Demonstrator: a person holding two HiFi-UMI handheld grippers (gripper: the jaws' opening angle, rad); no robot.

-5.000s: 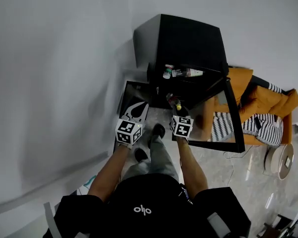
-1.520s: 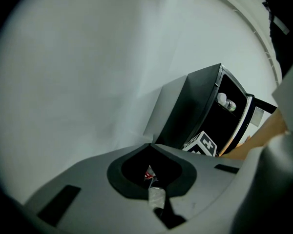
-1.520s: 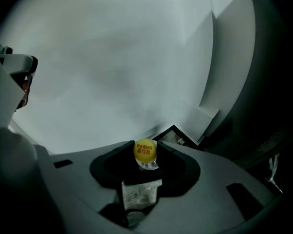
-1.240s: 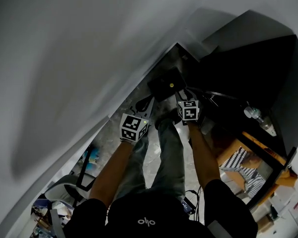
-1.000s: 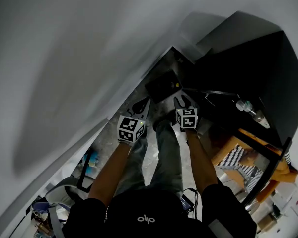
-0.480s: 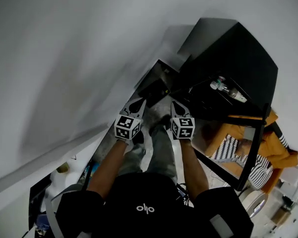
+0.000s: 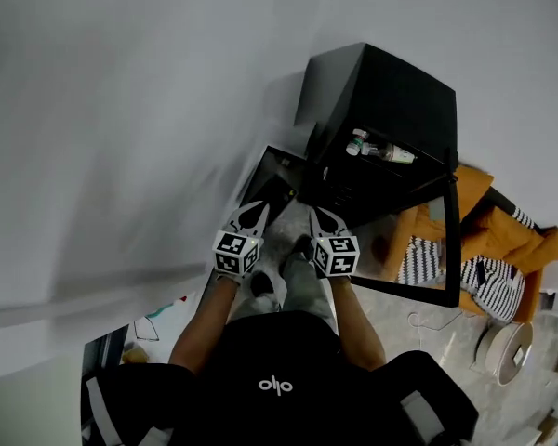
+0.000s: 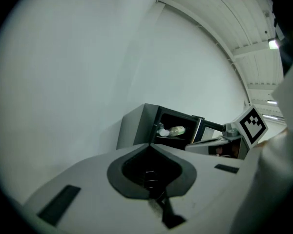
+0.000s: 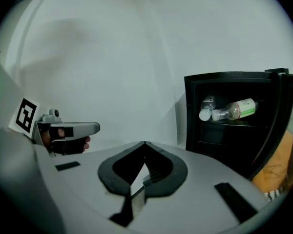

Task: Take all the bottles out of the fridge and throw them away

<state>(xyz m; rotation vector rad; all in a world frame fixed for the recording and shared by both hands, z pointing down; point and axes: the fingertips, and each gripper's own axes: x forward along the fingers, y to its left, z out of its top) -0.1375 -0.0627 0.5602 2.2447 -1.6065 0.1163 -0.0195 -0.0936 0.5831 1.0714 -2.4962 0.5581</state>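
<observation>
Left hand-held gripper point(image 8: 148, 145): jaws pressed together, nothing between them. I see no change here against any earlier frame.
Right hand-held gripper point(image 9: 144, 143): jaws closed tip to tip and empty. Five seconds ago it carried a yellow-capped bottle in front of the fridge. One second ago its jaws were spread over the bin. Now they are together with no bottle in them.
Position of both: side by side in the head view, level with each other, above my shoes point(image 7: 298, 246). One second ago they hung low over the bin, and now both are up and pointing toward the fridge.
Bottles point(image 9: 228, 109): two lie on their sides on the upper shelf, touching, caps toward the wall side. They are in the same spot as five seconds ago.
Fridge point(image 7: 381, 100): black, with the glass door point(image 7: 434, 240) swung wide open. A second ago it sat at the right edge of the head view, and now it is back near the top centre.
Bin point(image 7: 272, 177): dark, on the floor between the wall and the fridge. Its contents are too dark for me to read now.
Behind the door: orange jacket point(image 7: 502, 235) on the floor.
</observation>
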